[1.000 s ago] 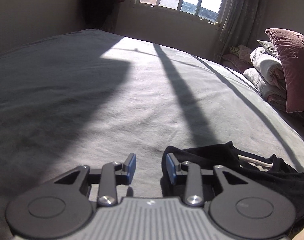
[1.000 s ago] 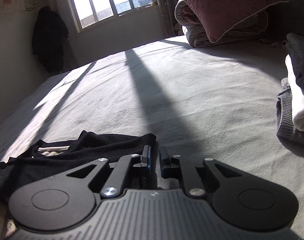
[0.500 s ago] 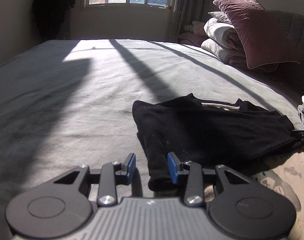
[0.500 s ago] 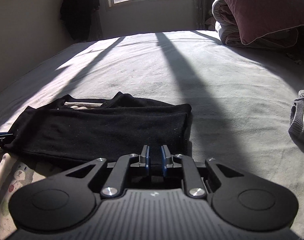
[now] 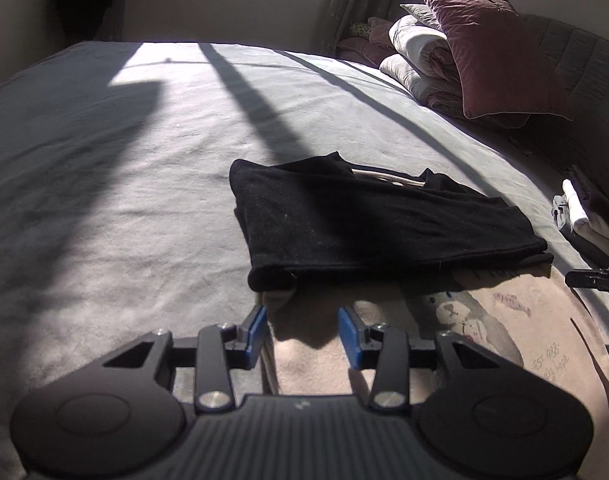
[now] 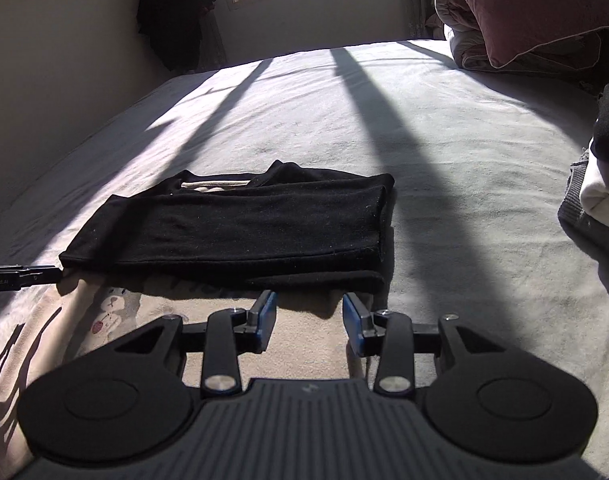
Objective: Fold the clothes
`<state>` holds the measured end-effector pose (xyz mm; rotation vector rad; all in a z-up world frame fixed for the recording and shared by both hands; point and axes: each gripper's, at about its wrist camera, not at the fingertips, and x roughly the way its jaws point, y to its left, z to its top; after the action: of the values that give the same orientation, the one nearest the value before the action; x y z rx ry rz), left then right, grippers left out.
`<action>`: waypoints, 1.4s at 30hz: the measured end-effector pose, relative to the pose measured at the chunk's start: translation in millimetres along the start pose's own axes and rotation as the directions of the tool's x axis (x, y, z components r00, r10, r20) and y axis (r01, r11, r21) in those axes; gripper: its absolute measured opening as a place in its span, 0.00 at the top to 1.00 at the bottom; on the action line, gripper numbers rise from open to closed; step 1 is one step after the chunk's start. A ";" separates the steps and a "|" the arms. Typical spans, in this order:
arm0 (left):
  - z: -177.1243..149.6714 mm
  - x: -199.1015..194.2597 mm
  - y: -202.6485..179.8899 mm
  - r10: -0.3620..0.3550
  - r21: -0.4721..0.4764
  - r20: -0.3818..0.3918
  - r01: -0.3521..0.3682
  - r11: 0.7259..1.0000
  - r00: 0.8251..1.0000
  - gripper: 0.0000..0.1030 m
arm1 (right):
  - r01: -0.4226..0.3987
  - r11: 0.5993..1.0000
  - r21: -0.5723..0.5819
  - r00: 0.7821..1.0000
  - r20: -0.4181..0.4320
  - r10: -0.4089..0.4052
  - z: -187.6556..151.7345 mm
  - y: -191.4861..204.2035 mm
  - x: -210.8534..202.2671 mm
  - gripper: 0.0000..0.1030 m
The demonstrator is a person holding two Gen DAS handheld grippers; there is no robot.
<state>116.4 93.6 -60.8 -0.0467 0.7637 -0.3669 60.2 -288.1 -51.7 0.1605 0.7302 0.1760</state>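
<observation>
Left wrist view: both the left gripper [image 5: 300, 330] and right gripper [image 6: 308, 316] have just spread, empty, just short of the folded-over black knit garment [image 5: 368, 220]; next fold probably needs fresh corner pinches.

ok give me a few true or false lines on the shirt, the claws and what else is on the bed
1. The black shirt lies folded on the bed. True.
2. The right claw grips the shirt. False: its jaws are apart with nothing between them.
3. The left claw is open and holds nothing. True.
4. A green pillow sits at the head of the bed. False: the pillow is maroon.
5. The shirt's lower part shows a beige printed side. True.
</observation>
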 end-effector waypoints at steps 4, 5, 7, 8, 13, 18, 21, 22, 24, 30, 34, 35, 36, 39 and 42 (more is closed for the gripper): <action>-21.4 -20.9 -16.3 0.008 0.052 -0.048 -0.005 0.999 0.999 0.58 | -0.074 0.997 -0.037 0.994 -0.082 0.071 -23.2 13.6 -19.6 0.60; -26.7 -26.5 -20.1 0.014 0.068 -0.065 -0.009 0.998 0.998 0.58 | -0.078 0.995 -0.057 0.992 -0.102 0.072 -28.9 18.3 -24.4 0.60; -37.1 -37.0 -28.5 0.035 0.103 -0.101 -0.024 0.994 0.994 0.57 | -0.067 0.992 -0.103 0.989 -0.136 0.053 -39.8 26.9 -32.9 0.60; -43.0 -42.6 -32.6 0.046 0.120 -0.115 -0.032 0.992 0.992 0.57 | -0.059 0.990 -0.125 0.987 -0.156 0.040 -45.1 30.7 -36.9 0.60; -65.9 -67.5 -44.0 0.053 0.155 -0.190 -0.023 0.988 0.980 0.57 | -0.039 0.984 -0.171 0.974 -0.226 0.000 -69.6 34.3 -56.7 0.60; -86.3 -88.6 -49.5 0.035 0.134 -0.261 0.001 0.991 0.965 0.57 | -0.037 0.993 -0.116 0.969 -0.245 0.007 -89.0 27.9 -80.2 0.59; -96.6 -99.8 -50.4 0.016 0.104 -0.280 0.014 0.994 0.960 0.57 | -0.041 0.995 -0.086 0.967 -0.255 0.018 -97.4 26.0 -94.1 0.58; -99.7 -102.8 -51.5 0.017 0.107 -0.280 0.014 0.994 0.960 0.57 | -0.041 0.996 -0.079 0.965 -0.262 0.019 -100.3 25.3 -97.5 0.58; -104.9 -108.7 -53.2 0.017 0.109 -0.285 0.014 0.994 0.958 0.57 | -0.042 0.997 -0.065 0.960 -0.280 0.022 -106.4 23.7 -103.4 0.57; -110.1 -120.3 -46.2 -0.028 0.045 -0.311 0.044 0.998 0.950 0.57 | -0.061 0.998 -0.036 0.954 -0.295 0.047 -115.3 21.9 -122.2 0.50; -107.6 -124.6 -35.5 -0.069 -0.039 -0.321 0.059 0.997 0.945 0.57 | -0.036 0.999 -0.030 0.962 -0.273 0.026 -111.0 16.2 -134.3 0.48; -106.8 -125.7 -32.9 -0.077 -0.059 -0.321 0.061 0.996 0.944 0.57 | -0.029 0.999 -0.021 0.964 -0.266 0.022 -109.8 13.0 -136.4 0.48; -106.3 -126.6 -31.0 -0.079 -0.069 -0.319 0.060 0.996 0.944 0.57 | -0.024 1.000 -0.011 0.965 -0.261 0.021 -109.0 9.3 -137.8 0.48; -105.6 -127.7 -26.9 -0.079 -0.090 -0.317 0.053 0.995 0.945 0.58 | -0.011 0.999 0.040 0.965 -0.262 0.021 -108.1 -2.6 -137.6 0.48; -104.6 -127.9 -23.6 -0.084 -0.105 -0.317 0.053 0.993 0.945 0.58 | -0.007 0.995 0.104 0.963 -0.267 0.034 -108.4 -13.5 -134.5 0.48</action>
<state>-47.0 124.7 -47.2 -0.1048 1.1046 -0.4096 -109.9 -321.0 -47.0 0.2448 1.0090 0.1823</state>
